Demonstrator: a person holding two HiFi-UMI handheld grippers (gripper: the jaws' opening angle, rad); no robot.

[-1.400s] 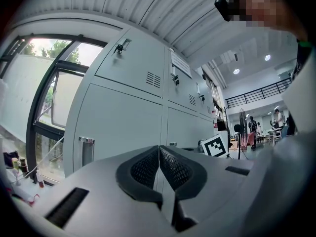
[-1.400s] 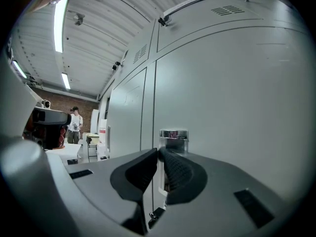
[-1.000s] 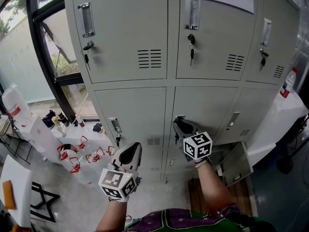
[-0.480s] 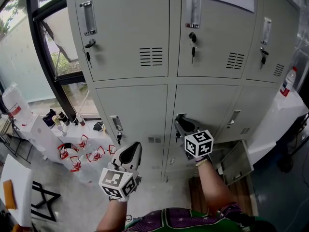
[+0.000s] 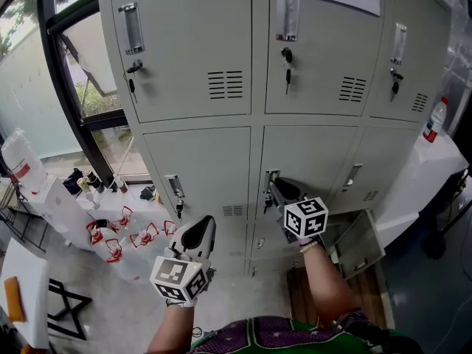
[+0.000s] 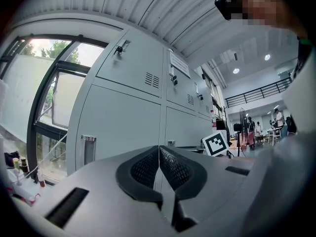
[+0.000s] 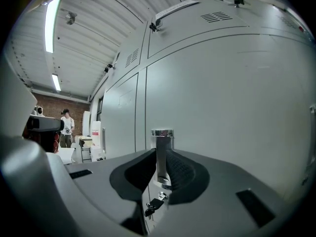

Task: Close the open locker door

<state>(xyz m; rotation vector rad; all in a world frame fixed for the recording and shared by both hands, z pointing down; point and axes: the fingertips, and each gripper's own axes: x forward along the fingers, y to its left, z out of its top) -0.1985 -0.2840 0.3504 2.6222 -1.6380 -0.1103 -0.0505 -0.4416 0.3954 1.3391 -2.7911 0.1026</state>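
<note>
**Upright handle (image 7: 162, 138) sitting straight ahead in the right grip**

The right hand-held gripper (image 7: 159, 162) is grasping the chrome handle, whose long axis is running vertically. The locker door (image 5: 313, 157) is looking nearly flush with the neighbouring door (image 5: 203, 164). The left hand-held gripper (image 6: 159, 154), clenched on nothing, is hanging farther back.

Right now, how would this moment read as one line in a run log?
right gripper: shut on locker door handle | locker door: looks about flush with its neighbours | left gripper: shut, empty
</note>
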